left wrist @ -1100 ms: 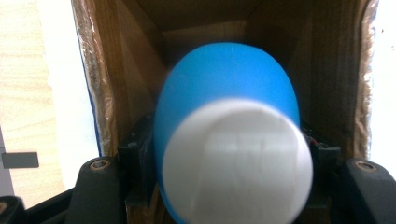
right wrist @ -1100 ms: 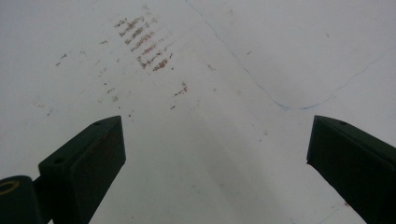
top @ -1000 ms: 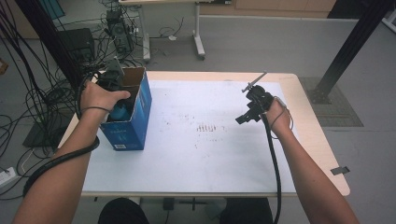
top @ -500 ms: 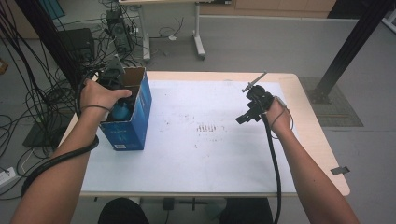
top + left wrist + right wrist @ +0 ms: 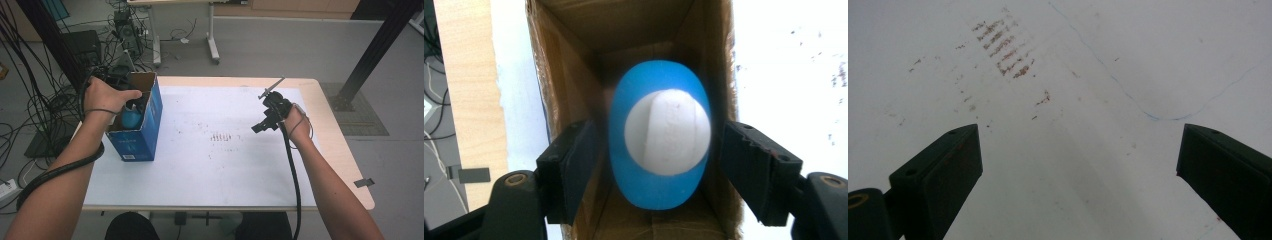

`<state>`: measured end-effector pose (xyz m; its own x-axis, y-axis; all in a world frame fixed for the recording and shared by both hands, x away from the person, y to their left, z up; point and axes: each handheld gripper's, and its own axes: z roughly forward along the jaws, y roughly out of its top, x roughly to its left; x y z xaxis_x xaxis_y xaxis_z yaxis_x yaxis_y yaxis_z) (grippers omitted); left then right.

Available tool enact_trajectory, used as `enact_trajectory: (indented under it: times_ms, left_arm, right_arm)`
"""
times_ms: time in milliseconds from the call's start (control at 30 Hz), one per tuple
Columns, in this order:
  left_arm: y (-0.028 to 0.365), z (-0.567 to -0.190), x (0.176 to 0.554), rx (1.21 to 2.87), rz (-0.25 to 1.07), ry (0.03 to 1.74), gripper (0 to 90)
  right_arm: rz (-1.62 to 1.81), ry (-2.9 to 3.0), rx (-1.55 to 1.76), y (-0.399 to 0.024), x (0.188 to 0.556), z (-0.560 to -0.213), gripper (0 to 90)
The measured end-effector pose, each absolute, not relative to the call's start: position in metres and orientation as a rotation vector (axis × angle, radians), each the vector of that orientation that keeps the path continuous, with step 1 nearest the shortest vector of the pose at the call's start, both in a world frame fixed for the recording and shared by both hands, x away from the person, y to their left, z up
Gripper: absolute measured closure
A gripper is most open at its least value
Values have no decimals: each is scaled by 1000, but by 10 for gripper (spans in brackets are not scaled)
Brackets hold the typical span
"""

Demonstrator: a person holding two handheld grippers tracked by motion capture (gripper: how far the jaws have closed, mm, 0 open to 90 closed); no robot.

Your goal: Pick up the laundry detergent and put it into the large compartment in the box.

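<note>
A blue carton (image 5: 145,135) with its top open stands at the table's left side. Inside its brown walls (image 5: 559,75) lies a blue egg-shaped object (image 5: 644,190) with a round white end (image 5: 668,132). My left gripper (image 5: 656,160) reaches into the carton, open, one jaw on each side of the object with a small gap on both sides. From above, the person's left hand (image 5: 102,95) covers most of that gripper, and the blue object (image 5: 131,119) peeks out beneath. My right gripper (image 5: 261,126) hovers open over the white sheet (image 5: 1098,60), holding nothing.
The white sheet (image 5: 225,170) covers most of the wooden table (image 5: 345,165) and carries small reddish marks (image 5: 220,136). Cables and equipment (image 5: 75,45) crowd the floor at the left. A desk's legs (image 5: 212,35) stand behind, and a black post (image 5: 380,45) rises at the right.
</note>
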<state>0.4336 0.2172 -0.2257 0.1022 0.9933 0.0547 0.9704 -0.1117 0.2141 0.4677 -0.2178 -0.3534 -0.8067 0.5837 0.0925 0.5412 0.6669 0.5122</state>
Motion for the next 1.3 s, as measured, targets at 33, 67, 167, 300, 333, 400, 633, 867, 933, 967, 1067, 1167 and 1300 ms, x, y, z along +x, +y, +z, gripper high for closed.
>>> enact_trajectory:
  times_ms: [33,67,167,300,333,400,633,867,933,967,1067,1167,1300]
  left_arm:
    - [218,-222,433,2233,281,2004,289]
    - [218,-222,433,2233,281,2004,285]
    - [218,-214,432,2222,281,1994,261]
    - [218,-206,429,2221,277,1979,223]
    - [218,-201,428,2217,277,1970,191]
    - [217,-196,426,2218,282,1961,173]
    - [212,-181,418,2224,280,1915,110]
    - [204,-172,410,2243,279,1870,68]
    - [201,-169,407,2255,279,1853,66]
    - [199,-168,406,2259,280,1847,65]
    - [193,-164,402,2279,267,1815,64]
    - [186,-161,398,2299,281,1791,61]
    - [174,-157,393,2325,265,1745,61]
  right_arm:
    - [815,2795,939,-217,468,-353,42]
    - [817,2795,939,-218,468,-353,42]
    - [815,2794,940,-218,468,-353,42]
    - [811,2793,946,-218,468,-352,42]
    - [809,2792,947,-218,468,-352,42]
    - [811,2792,943,-218,468,-352,42]
    - [804,2798,940,-216,469,-352,42]
    - [792,2807,937,-212,469,-353,42]
    - [790,2809,938,-212,469,-353,42]
    - [789,2809,940,-212,470,-353,42]
    - [790,2811,943,-211,470,-353,42]
    - [788,2811,942,-210,470,-351,42]
    - [791,2807,934,-209,469,-348,42]
